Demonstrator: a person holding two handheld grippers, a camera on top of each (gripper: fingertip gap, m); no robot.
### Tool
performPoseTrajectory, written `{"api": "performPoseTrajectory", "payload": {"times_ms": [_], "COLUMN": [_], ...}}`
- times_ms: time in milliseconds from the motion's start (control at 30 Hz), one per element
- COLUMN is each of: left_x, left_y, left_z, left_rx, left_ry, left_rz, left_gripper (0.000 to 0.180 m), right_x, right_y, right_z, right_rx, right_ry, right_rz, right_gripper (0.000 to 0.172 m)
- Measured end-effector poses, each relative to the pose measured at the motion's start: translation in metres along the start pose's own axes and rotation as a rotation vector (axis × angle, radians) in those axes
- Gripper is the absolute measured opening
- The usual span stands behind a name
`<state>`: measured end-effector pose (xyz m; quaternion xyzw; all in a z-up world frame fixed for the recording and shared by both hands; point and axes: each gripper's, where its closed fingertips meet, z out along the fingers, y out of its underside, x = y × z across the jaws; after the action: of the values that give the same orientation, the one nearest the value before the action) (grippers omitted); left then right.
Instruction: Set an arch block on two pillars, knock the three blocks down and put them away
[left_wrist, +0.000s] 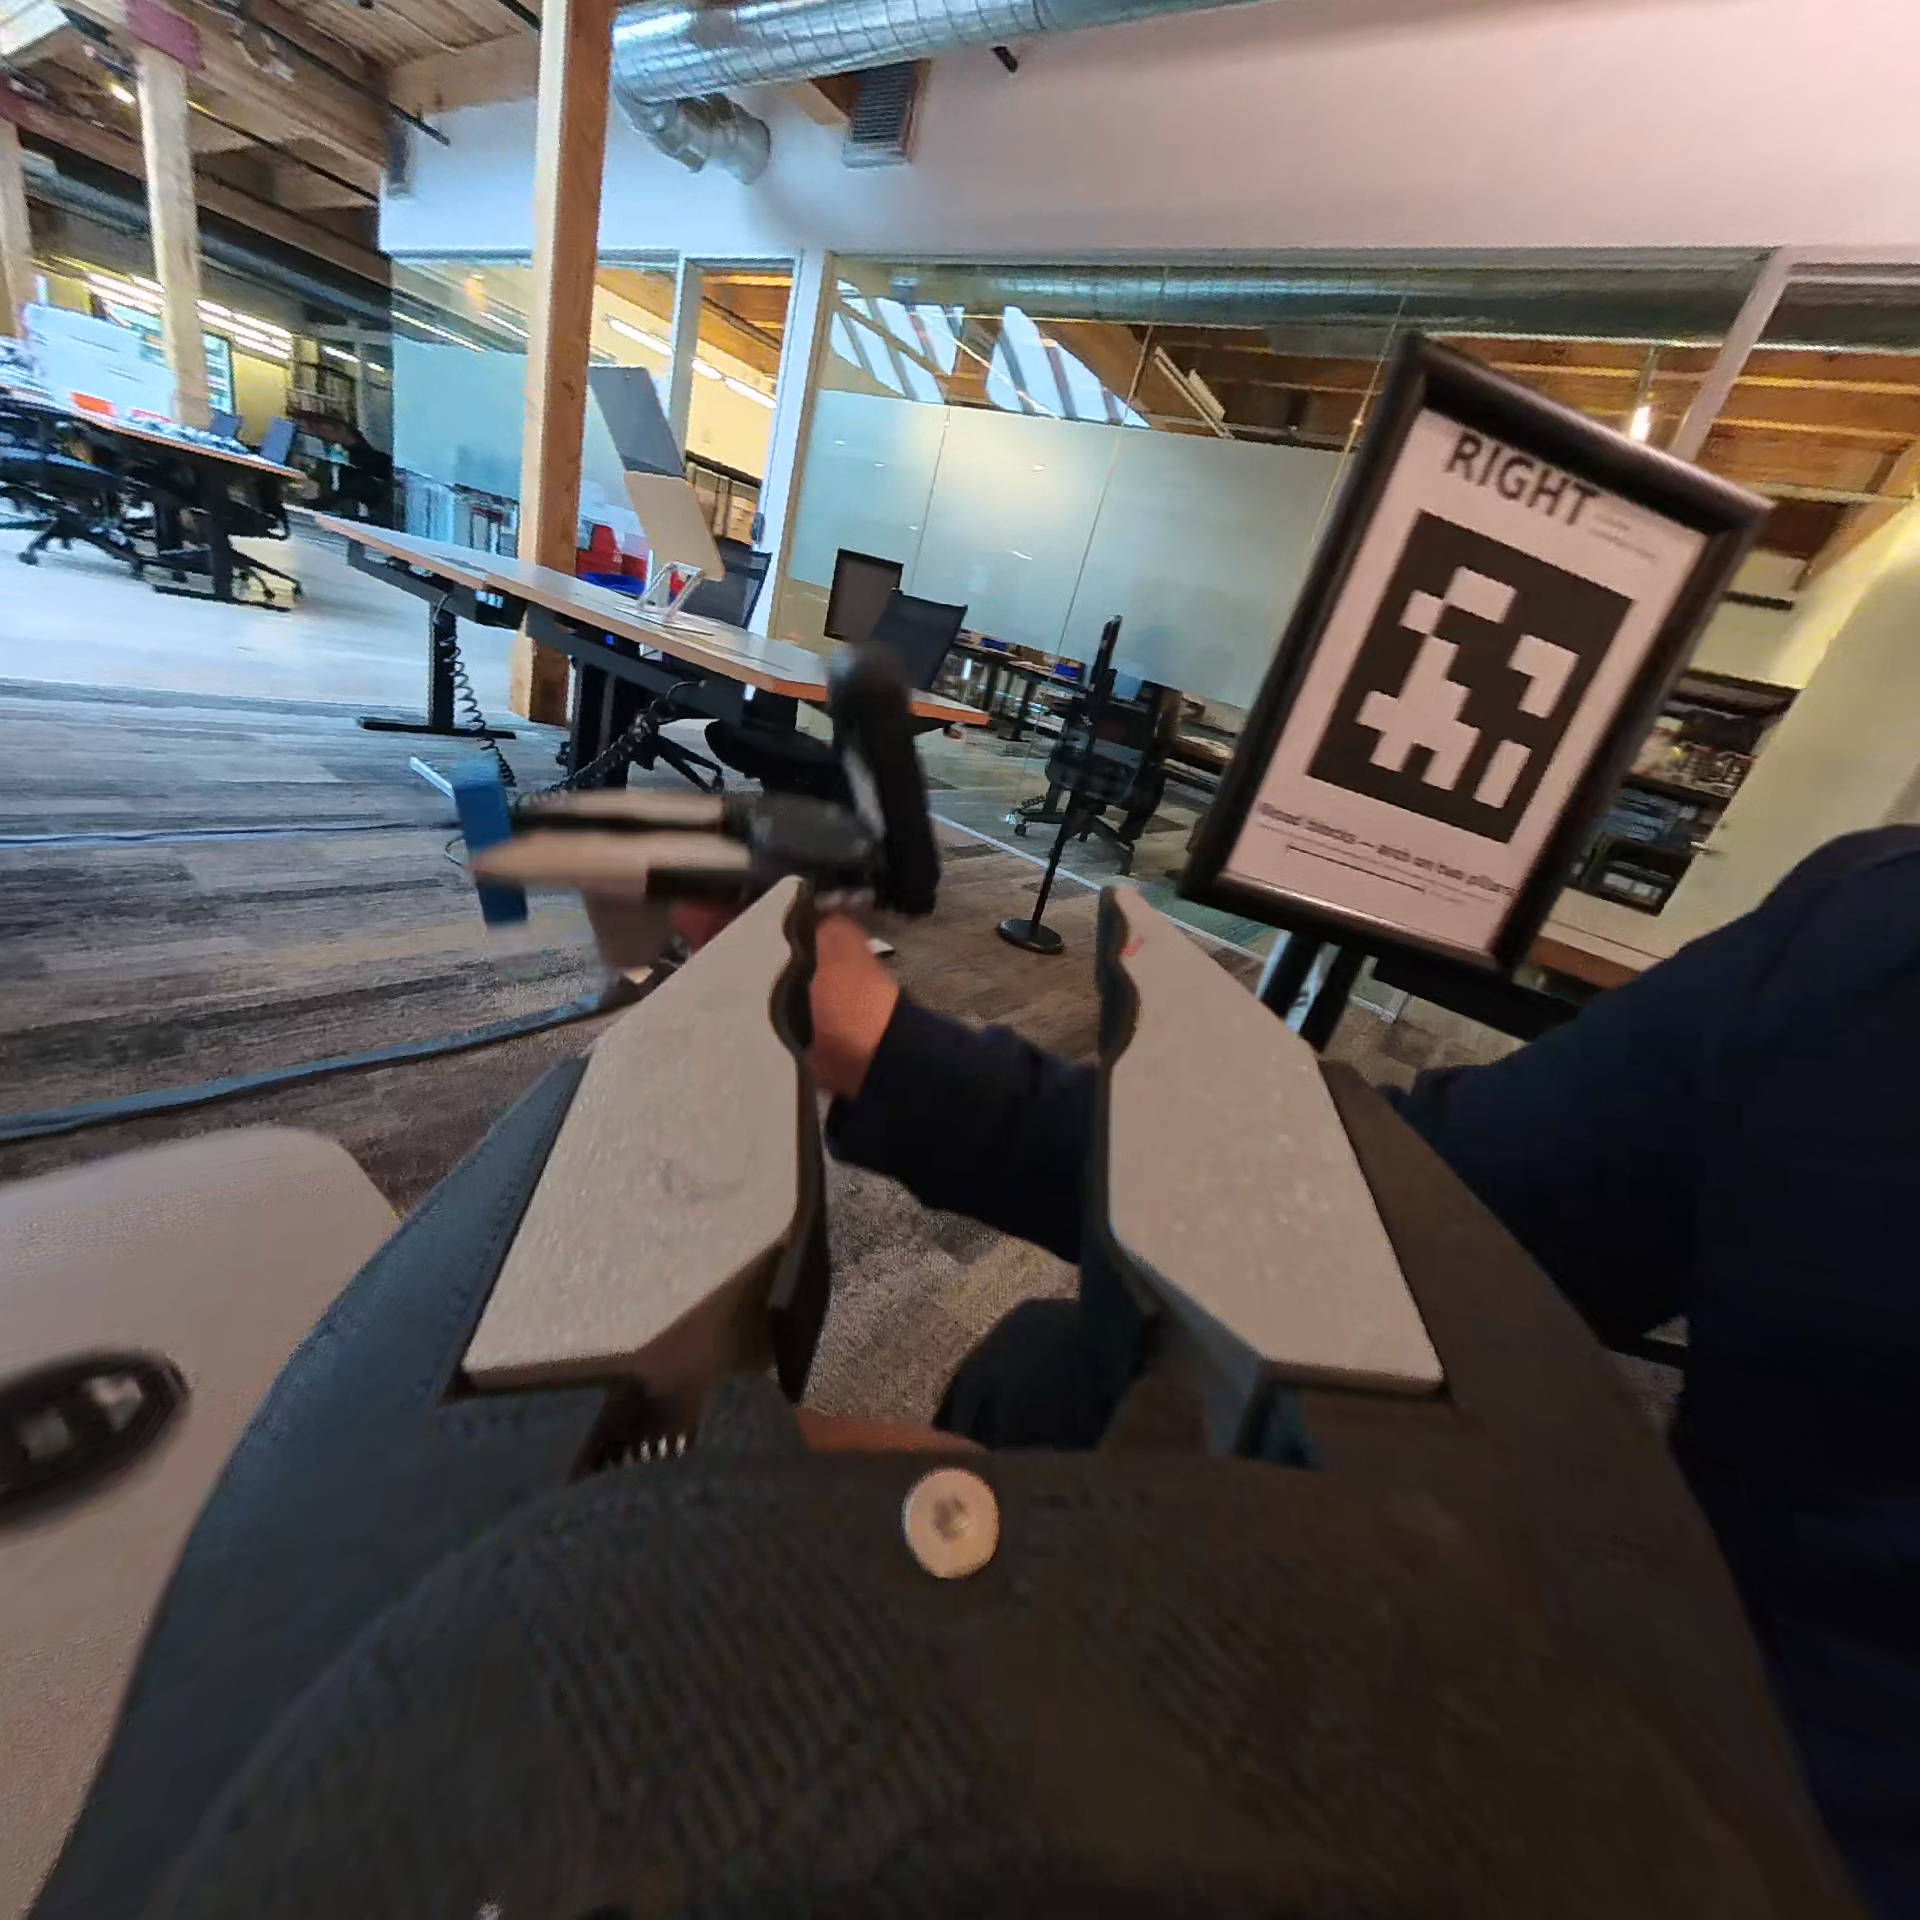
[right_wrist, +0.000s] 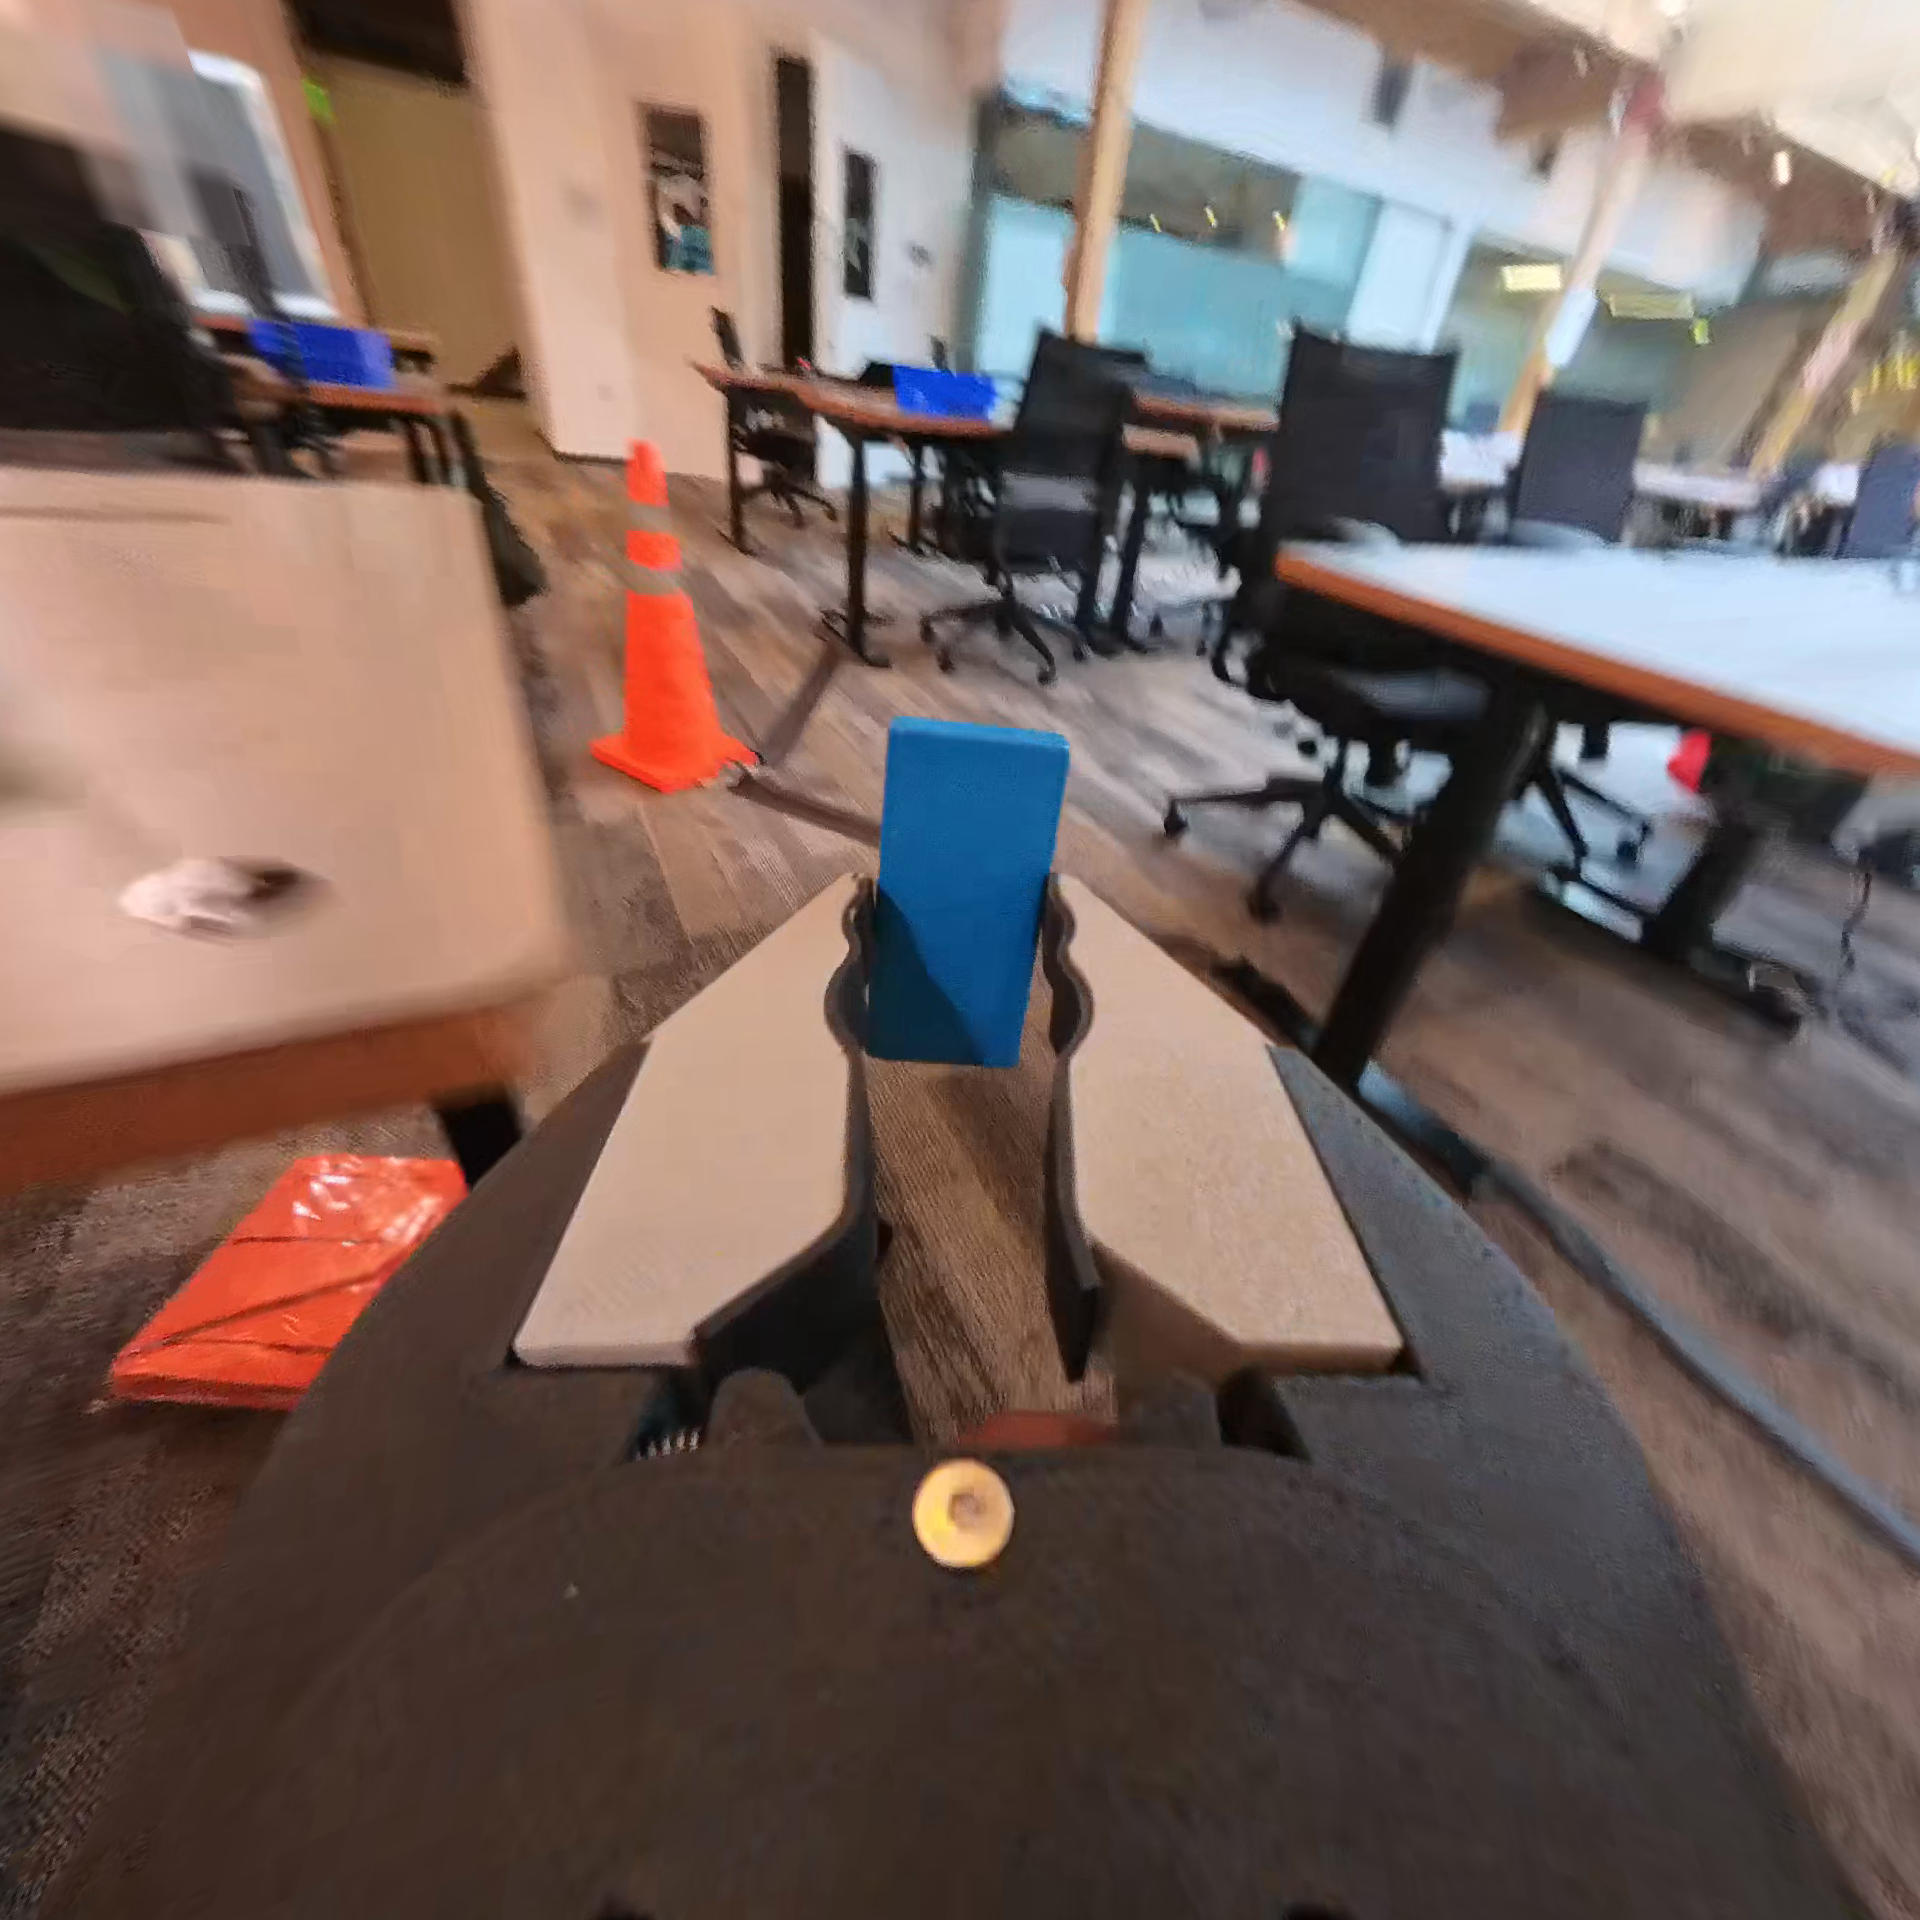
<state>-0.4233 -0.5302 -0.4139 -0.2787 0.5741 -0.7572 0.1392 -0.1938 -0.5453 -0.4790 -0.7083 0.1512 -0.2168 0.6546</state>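
Right claw (right_wrist: 956, 966) clamps blue block (right_wrist: 966, 883) upright between pads; left claw (left_wrist: 951, 956) open, bare.

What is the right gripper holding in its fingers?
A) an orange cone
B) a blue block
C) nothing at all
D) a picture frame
B, because the right gripper has a blue block standing upright between its fingers, which press on it from both sides; the orange cone stands far off on the floor.
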Motion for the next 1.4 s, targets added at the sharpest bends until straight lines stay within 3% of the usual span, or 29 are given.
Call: {"api": "performPoseTrajectory", "payload": {"times_ms": [133, 300, 400, 500, 567, 633, 700, 733, 833, 933, 1033, 1167, 1267, 1300, 1333, 1400], "left_x": [0.070, 0.141, 0.175, 0.191, 0.199, 0.201, 0.208, 0.216, 0.228, 0.226, 0.220, 0.220, 0.223, 0.223, 0.222, 0.221], "left_y": [0.010, 0.018, 0.023, 0.019, 0.019, 0.018, 0.013, 0.009, 0.004, 0.007, 0.013, 0.013, 0.009, 0.009, 0.010, 0.012], "left_z": [-0.059, -0.157, -0.219, -0.285, -0.330, -0.387, -0.442, -0.457, -0.489, -0.500, -0.497, -0.497, -0.499, -0.500, -0.500, -0.499], "left_rx": [-0.005, -0.041, -0.064, -0.052, -0.065, -0.087, -0.054, -0.008, 0.064, 0.033, -0.036, -0.049, -0.009, -0.005, -0.008, -0.021], "left_ry": [-0.060, -0.250, -0.387, -0.608, -0.787, -1.059, -1.303, -1.345, -1.448, -1.510, -1.525, -1.540, -1.542, -1.542, -1.539, -1.532], "left_rz": [0.006, 0.054, 0.086, 0.088, 0.124, 0.170, 0.166, 0.159, 0.141, 0.131, 0.128, 0.146, 0.156, 0.149, 0.139, 0.127], "left_gripper": [0.054, 0.059, 0.059, 0.059, 0.059, 0.058, 0.059, 0.061, 0.052, 0.055, 0.055, 0.058, 0.057, 0.057, 0.057, 0.058], "right_x": [-0.130, -0.304, -0.404, -0.471, -0.495, -0.505, -0.504, -0.503, -0.506, -0.577, -0.663, -0.726, -0.749, -0.758, -0.766, -0.769], "right_y": [-0.114, -0.171, -0.164, -0.128, -0.096, -0.075, -0.087, -0.102, -0.161, -0.191, -0.150, -0.073, -0.030, -0.029, -0.035, -0.046], "right_z": [-0.025, -0.008, 0.020, 0.060, 0.082, 0.093, 0.094, 0.093, 0.076, 0.034, 0.024, 0.072, 0.085, 0.085, 0.081, 0.075], "right_rx": [0.120, 0.080, -0.067, -0.245, -0.360, -0.454, -0.426, -0.384, -0.199, -0.087, -0.217, -0.377, -0.534, -0.533, -0.506, -0.472], "right_ry": [-0.167, -0.510, -0.679, -0.713, -0.687, -0.644, -0.599, -0.570, -0.508, -0.769, -0.972, -0.903, -0.945, -0.991, -1.051, -1.097], "right_rz": [-0.034, -0.039, -0.092, -0.189, -0.270, -0.319, -0.338, -0.340, -0.366, -0.291, -0.324, -0.509, -0.592, -0.570, -0.541, -0.530], "right_gripper": [0.029, 0.029, 0.030, 0.030, 0.030, 0.030, 0.033, 0.037, 0.040, 0.037, 0.047, 0.059, 0.063, 0.044, 0.007, 0.000]}}
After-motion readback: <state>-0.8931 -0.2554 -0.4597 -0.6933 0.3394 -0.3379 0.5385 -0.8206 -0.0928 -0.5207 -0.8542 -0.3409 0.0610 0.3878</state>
